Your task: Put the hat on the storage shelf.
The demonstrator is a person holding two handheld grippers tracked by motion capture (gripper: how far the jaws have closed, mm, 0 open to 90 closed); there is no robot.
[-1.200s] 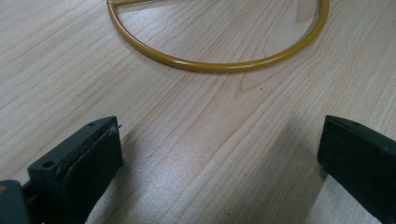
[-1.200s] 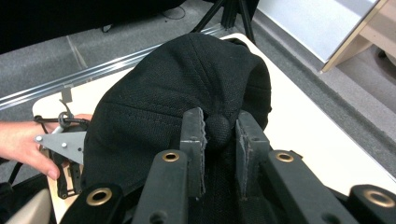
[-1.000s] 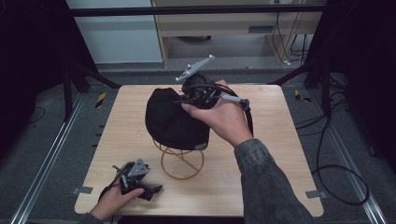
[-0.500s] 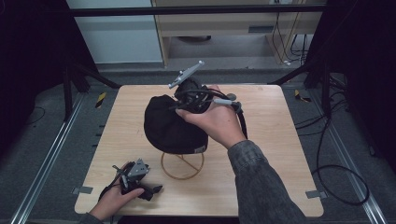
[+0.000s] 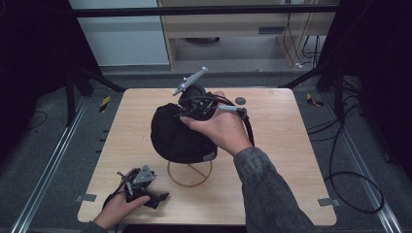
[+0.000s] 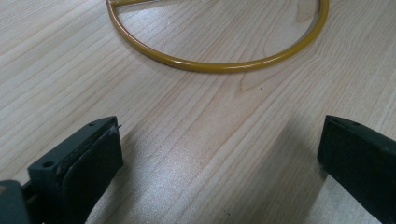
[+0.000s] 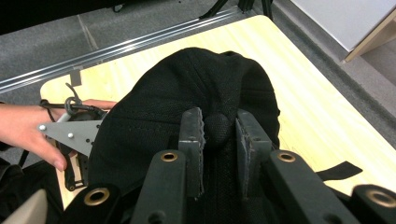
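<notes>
Right claw (image 7: 219, 128) is clamped on the black cap (image 5: 177, 131) — jaws pinch the little button at the crown, as I read it from the right gripper view. The cap hangs from that grip above the gold wire stand (image 5: 190, 173), crown up, its lower edge over the stand's ring. From the high view I can't tell whether the cap is already seated on the stand's upright or a touch clear of it; the upright is hidden under the fabric.

Left claw (image 6: 219, 154) is wide open, holding nothing, resting on the table (image 5: 286, 145) just in front and to the left of the stand. Its view looks along the bare wood at the near arc of the stand's ring.

My read on progress: pickup is done and the cap is carried into place over the stand — the remaining part is lowering it until the stand takes the weight, then letting go of the button and backing the right claw away. Left side has no job yet; it could steady the ring if the stand tips. I'd call it more than halfway, release step not yet done.
</notes>
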